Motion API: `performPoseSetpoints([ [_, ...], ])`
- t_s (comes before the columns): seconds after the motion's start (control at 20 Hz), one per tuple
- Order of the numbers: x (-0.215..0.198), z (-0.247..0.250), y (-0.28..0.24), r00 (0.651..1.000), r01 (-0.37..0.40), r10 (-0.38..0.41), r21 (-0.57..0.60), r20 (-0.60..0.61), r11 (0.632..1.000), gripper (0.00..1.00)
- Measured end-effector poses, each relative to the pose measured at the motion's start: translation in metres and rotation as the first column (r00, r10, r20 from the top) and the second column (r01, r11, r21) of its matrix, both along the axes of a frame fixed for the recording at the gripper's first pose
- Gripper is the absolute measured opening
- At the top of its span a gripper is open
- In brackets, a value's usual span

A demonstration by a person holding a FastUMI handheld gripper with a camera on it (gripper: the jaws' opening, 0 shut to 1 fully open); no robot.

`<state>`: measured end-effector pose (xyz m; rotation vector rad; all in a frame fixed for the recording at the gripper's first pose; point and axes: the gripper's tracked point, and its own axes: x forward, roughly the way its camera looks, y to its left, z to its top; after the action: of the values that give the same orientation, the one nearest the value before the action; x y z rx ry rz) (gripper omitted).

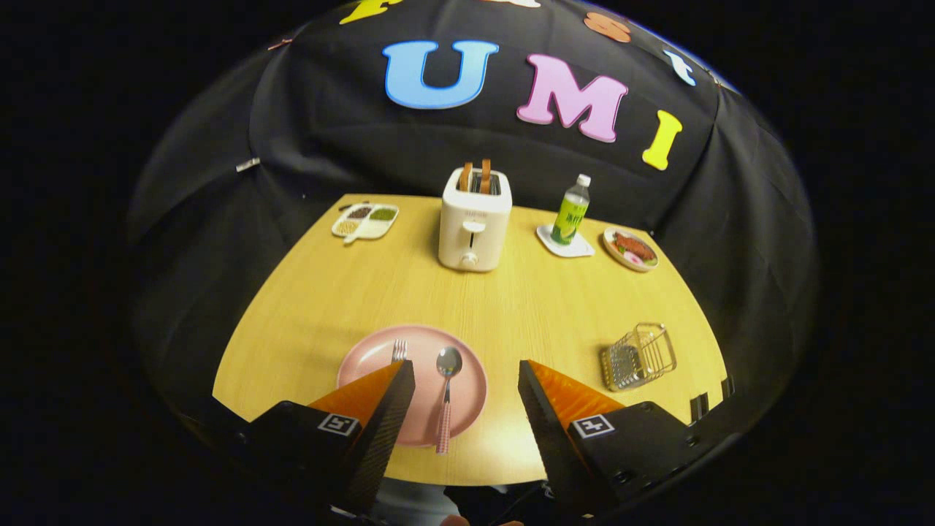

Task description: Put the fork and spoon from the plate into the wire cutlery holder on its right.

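Gripper hangs wide open, empty, over the plate; spoon and fork lie on it, holder right of it.

Quick count of what's on the table: one pink plate at about 6 o'clock, carrying one fork and one spoon, so two pieces of cutlery total. One wire cutlery holder over at 4 o'clock. One toaster up at 12 o'clock with two slices of toast poking out the top. One divided tray at 10 o'clock, three filled sections that I can make out. One bottle on one coaster at 1 o'clock, plus one small plate of food at 2 o'clock. One gripper, two fingers spread apart.
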<state>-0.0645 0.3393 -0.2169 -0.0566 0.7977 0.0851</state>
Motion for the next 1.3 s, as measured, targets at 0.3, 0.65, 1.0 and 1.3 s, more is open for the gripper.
performPoseSetpoints([
  [0.3, -0.02, -0.075, 0.008, 0.985, 0.049, -0.049, -0.006, -0.166, 0.999, 0.71],
  [0.65, -0.013, -0.128, 0.02, 0.956, 0.05, -0.051, -0.01, -0.288, 0.999, 0.56],
  [1.0, -0.007, -0.149, 0.029, 0.932, 0.045, -0.035, 0.019, -0.36, 0.999, 0.43],
  [1.3, -0.008, -0.155, 0.025, 0.922, 0.054, -0.045, 0.013, -0.385, 0.998, 0.17],
])
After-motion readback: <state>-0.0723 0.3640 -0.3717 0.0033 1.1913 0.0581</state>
